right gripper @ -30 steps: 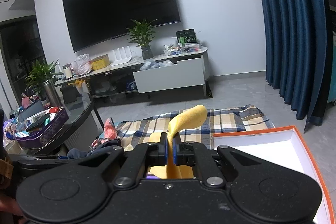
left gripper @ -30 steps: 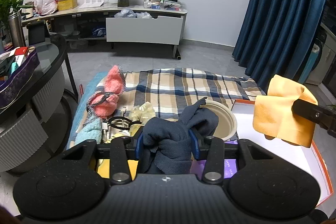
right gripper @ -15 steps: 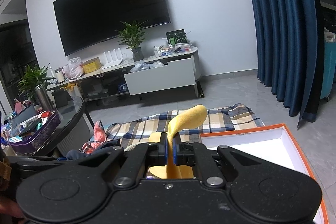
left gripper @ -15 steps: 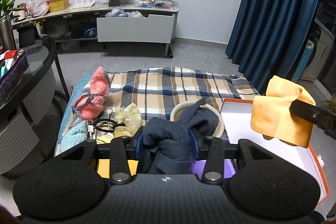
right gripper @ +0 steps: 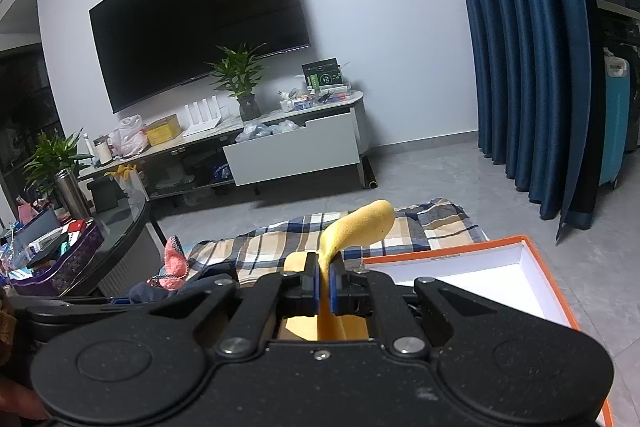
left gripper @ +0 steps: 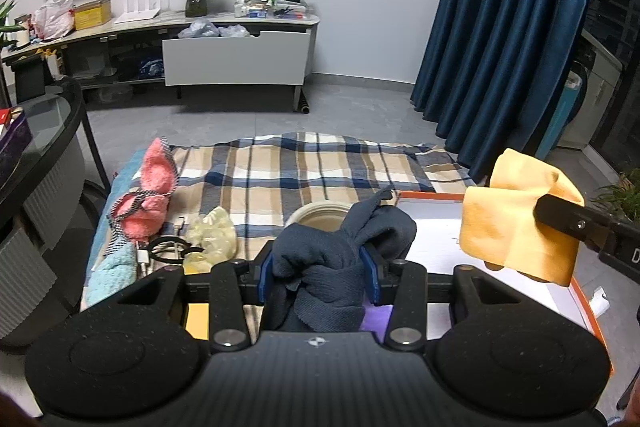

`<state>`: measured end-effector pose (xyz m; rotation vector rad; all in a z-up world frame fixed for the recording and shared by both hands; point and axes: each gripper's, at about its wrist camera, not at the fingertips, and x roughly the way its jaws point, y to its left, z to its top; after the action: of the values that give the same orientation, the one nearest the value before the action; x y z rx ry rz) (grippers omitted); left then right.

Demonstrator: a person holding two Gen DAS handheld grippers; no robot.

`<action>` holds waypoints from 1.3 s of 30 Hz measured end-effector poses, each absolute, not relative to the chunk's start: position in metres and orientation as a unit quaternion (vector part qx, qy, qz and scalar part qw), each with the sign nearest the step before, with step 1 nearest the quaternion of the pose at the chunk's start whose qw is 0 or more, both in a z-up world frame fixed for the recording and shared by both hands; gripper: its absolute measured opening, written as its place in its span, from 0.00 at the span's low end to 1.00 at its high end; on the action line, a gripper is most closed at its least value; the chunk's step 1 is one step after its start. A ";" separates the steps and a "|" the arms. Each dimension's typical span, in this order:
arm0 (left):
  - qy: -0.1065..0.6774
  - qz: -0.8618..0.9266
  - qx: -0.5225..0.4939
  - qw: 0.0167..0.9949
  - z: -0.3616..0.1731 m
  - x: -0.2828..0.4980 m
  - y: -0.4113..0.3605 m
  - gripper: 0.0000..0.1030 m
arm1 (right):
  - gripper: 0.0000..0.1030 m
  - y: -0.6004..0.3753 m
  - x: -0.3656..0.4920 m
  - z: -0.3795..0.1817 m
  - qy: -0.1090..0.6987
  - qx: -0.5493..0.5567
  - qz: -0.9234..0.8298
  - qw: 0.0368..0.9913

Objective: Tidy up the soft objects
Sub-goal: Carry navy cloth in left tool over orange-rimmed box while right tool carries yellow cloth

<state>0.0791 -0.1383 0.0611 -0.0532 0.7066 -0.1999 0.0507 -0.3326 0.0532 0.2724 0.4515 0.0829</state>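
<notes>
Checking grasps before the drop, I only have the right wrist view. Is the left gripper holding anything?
Observer: Yes. The left gripper is shut on a dark blue cloth, bunched between its pads.
Operator: Where does my yellow cloth hang relative to the box?
Observer: The yellow cloth hangs from the right gripper, above the orange-edged box.
Operator: Anything soft left on the blanket?
Observer: A pink knitted piece and a light blue one lie at the left edge of the plaid blanket.
</notes>
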 end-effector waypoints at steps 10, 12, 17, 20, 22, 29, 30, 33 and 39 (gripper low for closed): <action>0.350 -0.119 -0.016 0.929 0.059 0.082 -0.160 0.42 | 0.05 -0.348 0.048 0.049 0.228 0.144 0.023 0.963; 0.352 -0.122 -0.014 0.928 0.058 0.081 -0.163 0.42 | 0.05 -0.352 0.048 0.049 0.229 0.146 0.019 0.962; 0.355 -0.132 -0.005 0.926 0.057 0.083 -0.174 0.42 | 0.05 -0.361 0.048 0.047 0.231 0.150 0.010 0.961; 0.357 -0.136 -0.001 0.924 0.057 0.085 -0.180 0.42 | 0.05 -0.366 0.048 0.046 0.231 0.152 0.004 0.961; 0.357 -0.140 0.002 0.924 0.056 0.086 -0.184 0.42 | 0.05 -0.369 0.048 0.045 0.231 0.154 0.001 0.961; 0.363 -0.151 0.014 0.920 0.053 0.091 -0.198 0.42 | 0.05 -0.382 0.052 0.040 0.238 0.156 -0.013 0.959; 0.365 -0.153 0.015 0.918 0.052 0.092 -0.200 0.42 | 0.05 -0.384 0.052 0.038 0.240 0.156 -0.016 0.958; 0.374 -0.160 0.018 0.913 0.048 0.095 -0.205 0.42 | 0.05 -0.389 0.056 0.034 0.249 0.157 -0.022 0.956; 0.393 -0.176 0.027 0.902 0.044 0.105 -0.219 0.42 | 0.05 -0.402 0.066 0.025 0.262 0.159 -0.040 0.951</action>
<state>0.1050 -0.2187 0.0442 0.0552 0.8131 -0.3638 0.0659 -0.4019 0.0255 0.3243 0.5337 -0.0812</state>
